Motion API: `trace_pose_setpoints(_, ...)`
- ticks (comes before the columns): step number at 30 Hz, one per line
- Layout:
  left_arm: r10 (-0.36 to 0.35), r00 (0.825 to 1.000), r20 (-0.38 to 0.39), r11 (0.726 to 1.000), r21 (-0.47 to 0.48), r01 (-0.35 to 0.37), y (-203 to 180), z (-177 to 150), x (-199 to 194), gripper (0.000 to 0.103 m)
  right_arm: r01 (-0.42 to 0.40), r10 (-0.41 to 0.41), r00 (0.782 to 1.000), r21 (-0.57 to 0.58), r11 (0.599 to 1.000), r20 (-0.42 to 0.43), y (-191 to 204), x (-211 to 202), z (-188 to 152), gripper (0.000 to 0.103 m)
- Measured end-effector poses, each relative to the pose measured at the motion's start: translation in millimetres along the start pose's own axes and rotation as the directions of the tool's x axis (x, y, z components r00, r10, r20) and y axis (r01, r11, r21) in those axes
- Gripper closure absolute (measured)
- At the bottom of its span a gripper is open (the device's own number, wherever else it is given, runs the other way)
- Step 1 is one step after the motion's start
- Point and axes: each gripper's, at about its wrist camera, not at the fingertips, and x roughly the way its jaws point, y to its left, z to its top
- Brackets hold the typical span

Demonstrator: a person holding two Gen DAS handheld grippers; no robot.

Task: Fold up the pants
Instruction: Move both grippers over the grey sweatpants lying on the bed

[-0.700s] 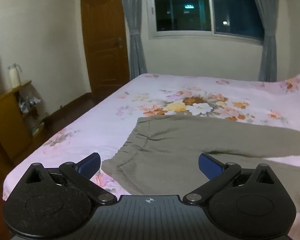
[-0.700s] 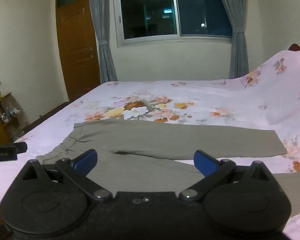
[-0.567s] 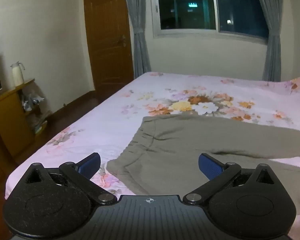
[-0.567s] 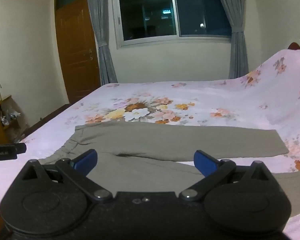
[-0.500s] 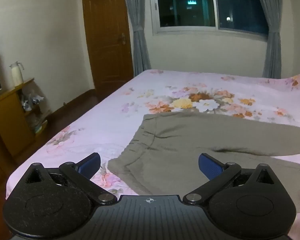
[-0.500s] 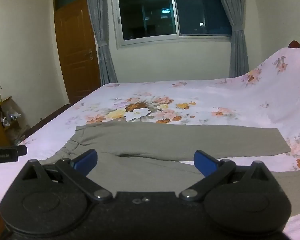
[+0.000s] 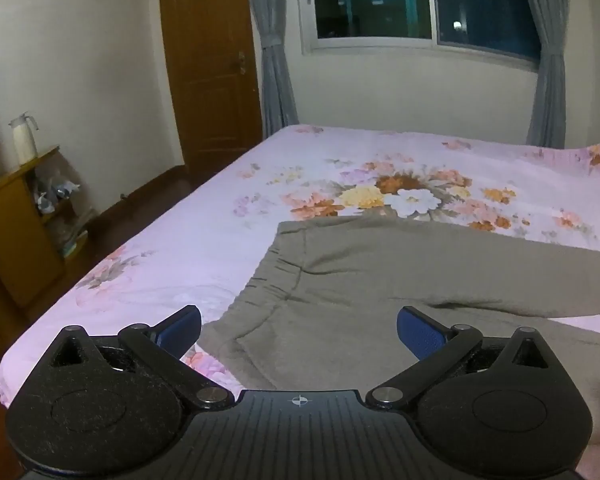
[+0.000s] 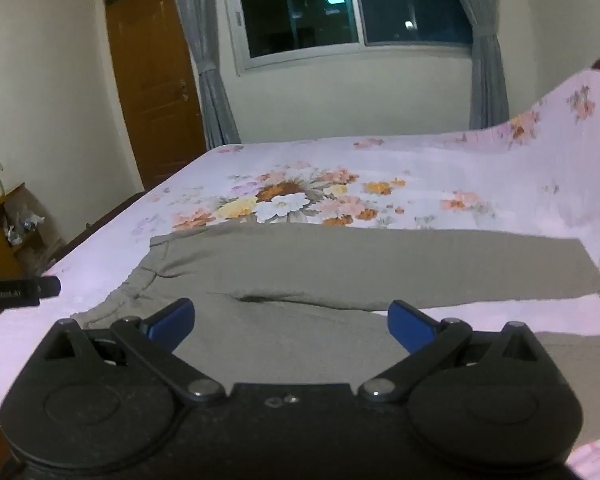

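Grey-green pants [image 7: 400,280] lie flat on the floral bed sheet [image 7: 204,248], waistband to the left and both legs spread out to the right. In the right wrist view the pants [image 8: 360,264] show their far leg whole and their near leg partly behind the gripper. My left gripper [image 7: 298,330] is open and empty, held above the near waistband corner. My right gripper [image 8: 290,320] is open and empty, held above the crotch and near leg. The left gripper's tip [image 8: 24,290] shows at the left edge of the right wrist view.
A wooden side cabinet [image 7: 16,232] with a white flask [image 7: 22,140] stands left of the bed. A brown door [image 7: 212,68], grey curtains and a dark window [image 7: 420,0] are on the far wall. The sheet rises over the headboard [image 8: 560,120] at right.
Both grippers have moved a little forward and lower toward the pants, so the pants look larger. Both stay open and empty. The pants have not moved.
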Motion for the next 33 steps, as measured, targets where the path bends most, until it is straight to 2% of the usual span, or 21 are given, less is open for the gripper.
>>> trace_pose_setpoints(7,-0.016,1.0,-0.02,0.999,0.044,0.017,2.2,9.1,17.0,0.0,0.005,-0.005,1.0,0.011,1.0,0.004,14.0,12.5,3.4,0.0)
trace_pose_setpoints(10,-0.023,0.999,-0.024,0.998,0.058,0.025,7.3,12.9,17.7,0.0,0.015,-0.015,1.0,0.017,1.0,0.007,31.9,20.4,4.3,0.0)
trace_pose_setpoints(17,-0.022,1.0,-0.005,0.997,0.078,0.023,16.6,13.7,6.5,0.0,-0.013,0.011,0.999,0.026,1.0,0.05,40.9,3.4,-6.3,0.0)
trace_pose_setpoints(21,-0.043,0.999,-0.024,0.995,0.089,0.045,19.6,8.0,3.6,0.0,-0.001,0.001,0.998,-0.001,1.0,0.061,47.0,-5.4,-8.1,0.0)
trace_pose_setpoints(28,-0.07,0.997,-0.028,0.997,0.029,0.071,25.5,5.5,-2.5,0.0,-0.002,0.006,0.998,-0.055,0.998,0.065,54.0,-13.3,-4.4,0.0)
trace_pose_setpoints(33,-0.087,0.996,-0.011,0.995,0.049,0.087,26.7,7.1,-2.0,0.0,0.014,-0.009,0.996,-0.059,0.998,0.087,59.6,-12.9,0.2,0.0)
